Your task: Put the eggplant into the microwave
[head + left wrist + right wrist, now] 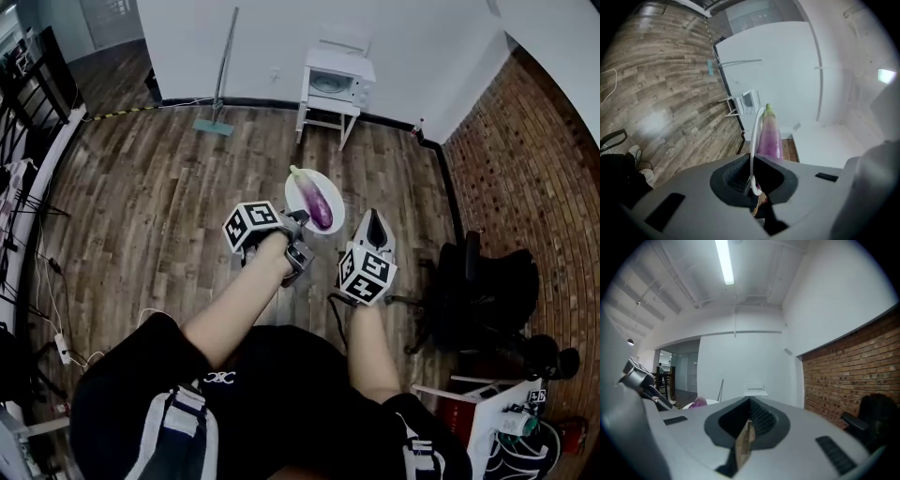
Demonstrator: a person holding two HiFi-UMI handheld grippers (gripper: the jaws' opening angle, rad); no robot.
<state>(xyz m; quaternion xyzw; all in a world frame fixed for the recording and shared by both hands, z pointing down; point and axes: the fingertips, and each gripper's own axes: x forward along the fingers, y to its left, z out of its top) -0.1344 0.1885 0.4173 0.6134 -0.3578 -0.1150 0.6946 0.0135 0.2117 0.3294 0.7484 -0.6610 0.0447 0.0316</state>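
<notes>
My left gripper [752, 180] is pinched on the rim of a round white plate [300, 186], and the long glossy purple eggplant with a green stem [319, 204] lies on that plate, carried in the air above the wood plank floor [169, 187]. My right gripper [749, 425] has its jaws pressed together with nothing between them, and it hovers just beside the plate.

The small white microwave [330, 82] sits on a white slatted stand [323, 111] against the far wall. The plate and eggplant are well apart from the microwave, on my side of it, with open floor between.

I judge the task early to midway. The eggplant is lifted and in hand. Left to do: carry it up to the microwave, open the door, which I cannot tell is shut or ajar from here, and put the eggplant inside.
</notes>
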